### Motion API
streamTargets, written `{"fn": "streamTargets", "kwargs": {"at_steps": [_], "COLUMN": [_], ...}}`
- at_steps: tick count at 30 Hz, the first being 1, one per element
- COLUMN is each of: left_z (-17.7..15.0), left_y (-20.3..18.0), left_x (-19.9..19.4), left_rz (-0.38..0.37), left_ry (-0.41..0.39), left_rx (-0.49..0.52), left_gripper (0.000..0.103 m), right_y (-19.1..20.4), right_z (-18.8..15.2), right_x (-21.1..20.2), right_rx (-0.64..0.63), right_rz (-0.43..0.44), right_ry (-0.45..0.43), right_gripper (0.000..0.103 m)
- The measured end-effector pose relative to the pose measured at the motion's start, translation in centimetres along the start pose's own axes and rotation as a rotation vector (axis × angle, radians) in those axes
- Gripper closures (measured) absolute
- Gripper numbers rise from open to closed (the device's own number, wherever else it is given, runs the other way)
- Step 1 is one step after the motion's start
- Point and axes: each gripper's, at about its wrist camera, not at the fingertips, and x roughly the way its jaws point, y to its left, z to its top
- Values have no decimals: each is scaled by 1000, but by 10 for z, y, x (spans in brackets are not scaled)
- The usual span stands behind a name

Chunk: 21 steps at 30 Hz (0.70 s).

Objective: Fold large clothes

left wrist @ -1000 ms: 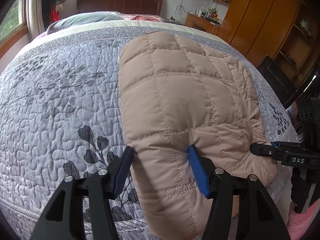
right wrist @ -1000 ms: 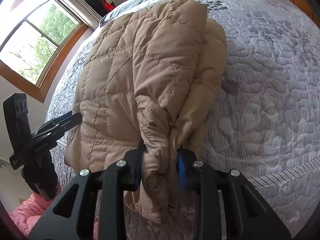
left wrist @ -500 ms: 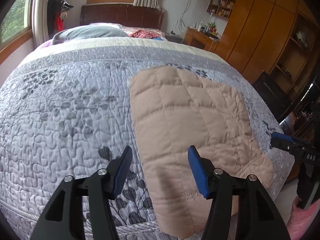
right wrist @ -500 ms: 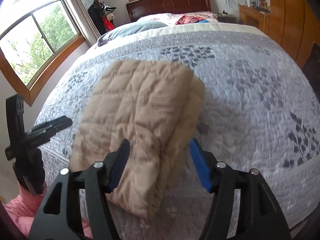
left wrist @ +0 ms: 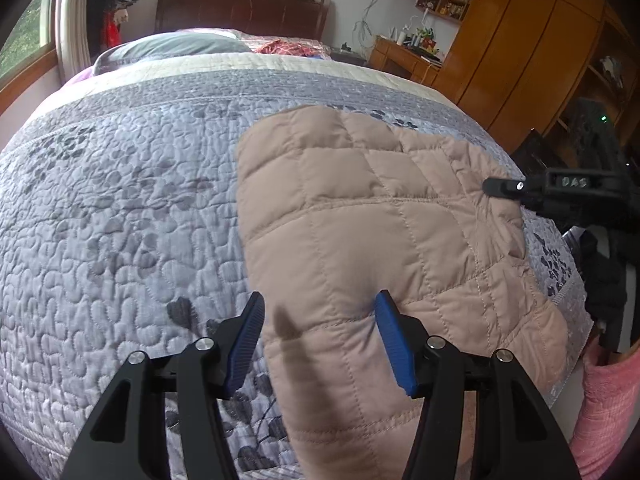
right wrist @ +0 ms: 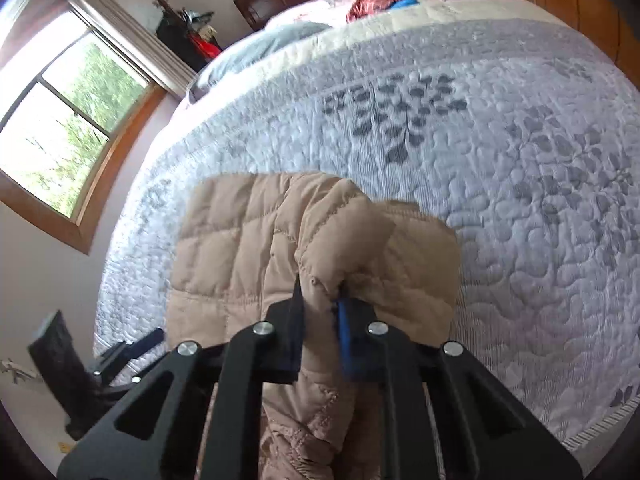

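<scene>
I find the tan quilted jacket (left wrist: 372, 240) lying folded on the bed (left wrist: 120, 220), near its foot edge, its long axis running away from me toward the headboard. My right gripper (right wrist: 320, 304) has its jaws clamped narrow on a bunched fold of the jacket's near right edge, the fabric pinched between the pads and lifted into a ridge above the rest of the garment. My left gripper (left wrist: 320, 340) hovers with jaws standing wide and empty; the jacket's near left portion lies below and just ahead of them, not touched. In my judgement the coming fold turns on the right side: that hand alone holds cloth, and the jacket's bulk lies ahead and to its left.
</scene>
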Motion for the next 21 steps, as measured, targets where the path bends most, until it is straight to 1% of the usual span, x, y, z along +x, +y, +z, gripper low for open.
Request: {"fn": "streamTargets", "kwargs": {"at_steps": [1,2,4,6,8,10,11,12,13,15,17,18,19,21], "left_z": [2,3,6,8,10,12,12,13,15,15,11,8,3,-5], "left_y": [-4,-8,-16,-20,-20,-16,-14,-12,-10,-4,-2,-4,-6,-11], "left_x": [3,8,19,28,34,36,34,32,29,16,0,-9,-18,-30], "left_rz": [-6,-12,13,36,38,28,19,12,2,-15,-5,2,-2,-34], "left_ry": [7,15,31,38,49,63,69,73,78,79,46,26,14,8], "left_rx": [8,18,40,55,56,46,42,38,26,-6,-8,-2,-1,0], "left_gripper": [45,45,42,41,39,39,39,39,39,42,42,42,42,43], "right_y": [-3,-9,-23,-36,-44,-41,-37,-34,-31,-23,-13,-6,5,23], "right_z": [2,2,0,-4,-7,-9,-9,-9,-9,-13,-22,-27,-37,-55], "right_x": [-2,-3,10,28,44,48,45,41,35,16,-6,-17,-27,-37], "right_rx": [5,16,47,78,90,74,58,44,35,19,-15,-43,-85,-143], "right_rz": [-11,-44,-86,-74,-75,-88,-102,-115,-127,-179,-249,-267,-258,-203], "right_ry": [-11,-13,18,53,78,76,71,61,49,9,-42,-63,-78,-63], "right_gripper": [91,91,91,90,89,87,86,83,77,72,72,72,72,72]}}
